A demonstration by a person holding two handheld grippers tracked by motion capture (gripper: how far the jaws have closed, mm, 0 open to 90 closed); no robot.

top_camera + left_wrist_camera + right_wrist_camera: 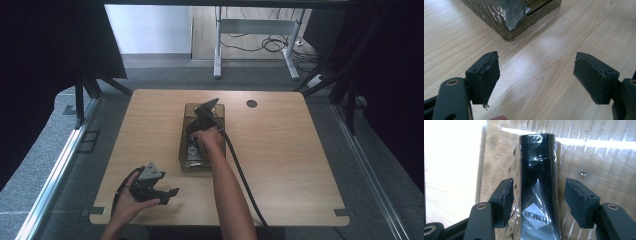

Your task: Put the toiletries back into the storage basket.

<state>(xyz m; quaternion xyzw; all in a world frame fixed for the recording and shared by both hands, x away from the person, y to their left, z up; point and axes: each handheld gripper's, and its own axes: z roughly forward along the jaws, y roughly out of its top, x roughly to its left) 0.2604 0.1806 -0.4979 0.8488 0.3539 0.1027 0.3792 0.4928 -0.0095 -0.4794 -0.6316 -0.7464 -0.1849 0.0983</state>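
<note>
The right claw (537, 202) is standing apart inside a clear box (186, 116), its two black jaws flanking a black tube (539, 185) wrapped in clear film without pressing on it; a gap is showing on each side of the tube. The tube is lying along the floor of the box, its capped end pointing away from the claw and a white diamond label facing up near the jaws. Crinkled clear film is lining the box around the tube, and a small metal stud (583, 174) is sitting on the box floor to the right of the tube. The box is resting near the middle of the wooden bench (280, 165), long side running near to far.

The left claw (536, 80) is hovering over bare bench at the near left, jaws wide apart with nothing between them. A near corner of the box is lying just beyond it.
</note>
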